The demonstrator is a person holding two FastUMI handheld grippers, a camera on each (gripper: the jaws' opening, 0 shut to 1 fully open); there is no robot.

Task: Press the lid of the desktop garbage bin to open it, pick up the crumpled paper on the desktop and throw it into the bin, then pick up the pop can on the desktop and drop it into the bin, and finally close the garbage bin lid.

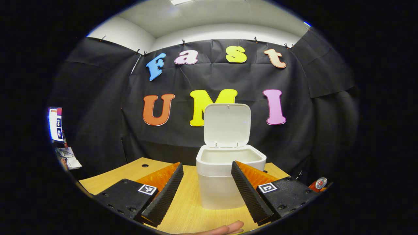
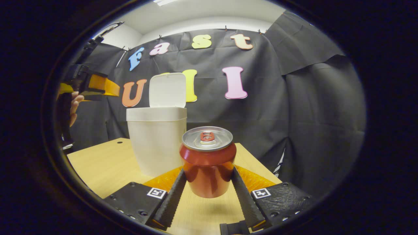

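Pop can (image 2: 207,161) sits pinched in your right gripper (image 2: 207,182), both fingers pressing its lower body, and the shadow under it suggests it's already just off the desktop (image 2: 104,166); it's upright, tab up. Bin (image 2: 156,140) is just beyond and to the can's left in the right gripper view, lid (image 2: 167,90) standing open and upright at the back. Left gripper (image 1: 206,186) is spread wide with nothing between the fingers, facing the bin (image 1: 225,176) and its open mouth. Can't see inside the bin from either view, so can't confirm the crumpled paper is in. Risks from here: your grip is low on the can, so it's top-heavy and may tip or slide between the fingers if you swing fast. Carry it too low and it clips the bin's front rim and shoves the light bin across the desktop. Overshoot to the back and you knock the lid down early. In the right gripper view your left gripper (image 2: 94,85) hangs beside the bin, so watch for a collision on the way over.
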